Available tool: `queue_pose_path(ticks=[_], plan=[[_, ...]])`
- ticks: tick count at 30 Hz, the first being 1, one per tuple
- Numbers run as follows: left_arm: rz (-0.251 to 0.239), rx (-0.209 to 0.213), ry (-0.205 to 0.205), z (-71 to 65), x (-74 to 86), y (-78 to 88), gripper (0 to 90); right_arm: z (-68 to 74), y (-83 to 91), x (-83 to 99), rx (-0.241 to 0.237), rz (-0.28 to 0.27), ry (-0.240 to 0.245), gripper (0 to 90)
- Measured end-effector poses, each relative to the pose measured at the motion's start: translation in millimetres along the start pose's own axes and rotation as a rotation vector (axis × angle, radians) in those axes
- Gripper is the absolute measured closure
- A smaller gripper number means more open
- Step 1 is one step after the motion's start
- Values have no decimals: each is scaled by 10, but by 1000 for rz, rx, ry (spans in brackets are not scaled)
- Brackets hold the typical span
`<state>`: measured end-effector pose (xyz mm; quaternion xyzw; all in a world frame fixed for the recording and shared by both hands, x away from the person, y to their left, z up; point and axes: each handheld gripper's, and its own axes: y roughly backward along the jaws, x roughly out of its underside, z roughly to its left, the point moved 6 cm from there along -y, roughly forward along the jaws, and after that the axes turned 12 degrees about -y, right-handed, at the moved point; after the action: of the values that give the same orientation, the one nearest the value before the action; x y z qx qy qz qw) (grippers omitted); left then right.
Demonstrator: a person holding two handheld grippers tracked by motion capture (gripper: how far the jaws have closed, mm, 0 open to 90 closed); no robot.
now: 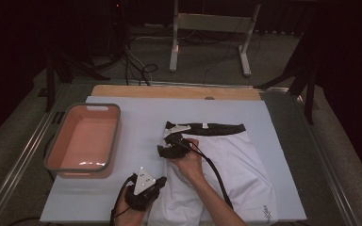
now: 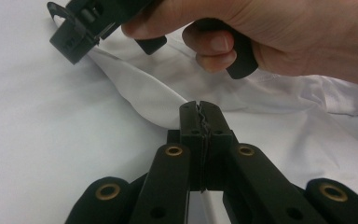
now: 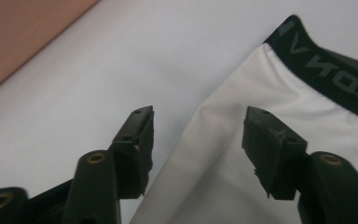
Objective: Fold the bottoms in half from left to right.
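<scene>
At the left, I am seeing a pink tub (image 1: pixel 84 140) sitting on the white mat (image 1: pixel 136 113), holding nothing I can make out. My left gripper (image 1: pixel 143 186) is clenching a fold of the white shorts (image 1: pixel 231 165), a grip its own view is showing close up. My right gripper (image 1: pixel 172 146) is hanging released, its jaws straddling the shorts' left edge near the black waistband (image 3: pixel 335 70), whose lettering its view is revealing.
</scene>
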<state>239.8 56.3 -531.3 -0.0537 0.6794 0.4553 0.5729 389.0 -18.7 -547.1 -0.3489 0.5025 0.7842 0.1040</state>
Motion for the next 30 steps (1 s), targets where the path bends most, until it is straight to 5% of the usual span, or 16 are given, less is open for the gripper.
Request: queue_pose_path(ticks=[4, 5, 8, 9, 10, 11, 17, 20, 22, 23, 30], plan=[[-2, 2, -3, -8, -2, 2, 895, 1, -17, 21, 5, 18, 4, 480], [-2, 1, -3, -7, 0, 5, 895, -24, -44, 51, -1, 47, -5, 580], [-2, 1, 0, -5, 3, 5, 895, -43, -58, 60, -2, 57, -21, 659], [-1, 3, 3, -2, 8, 3, 895, -54, -58, 70, -10, 76, -16, 791], [-1, 3, 3, -2, 8, 3, 895, -54, -58, 70, -10, 76, -16, 791], [3, 6, 10, 0, 19, -7, 894, -75, -43, 63, -9, 75, -10, 883], [9, 35, 42, 17, 62, -38, 864, -122, 47, 12, -21, 51, -27, 889], [6, 46, 46, 16, 70, -48, 741, -126, 82, -5, -29, 41, -35, 890], [8, 55, 47, 1, 77, -74, 741, -129, 94, -11, -26, 38, -37, 890], [14, 56, 51, -3, 85, -89, 602, -141, 124, -27, -31, 29, -33, 890], [72, 62, 74, -16, 165, -189, 451, -165, 194, -60, -38, 10, -33, 890]])
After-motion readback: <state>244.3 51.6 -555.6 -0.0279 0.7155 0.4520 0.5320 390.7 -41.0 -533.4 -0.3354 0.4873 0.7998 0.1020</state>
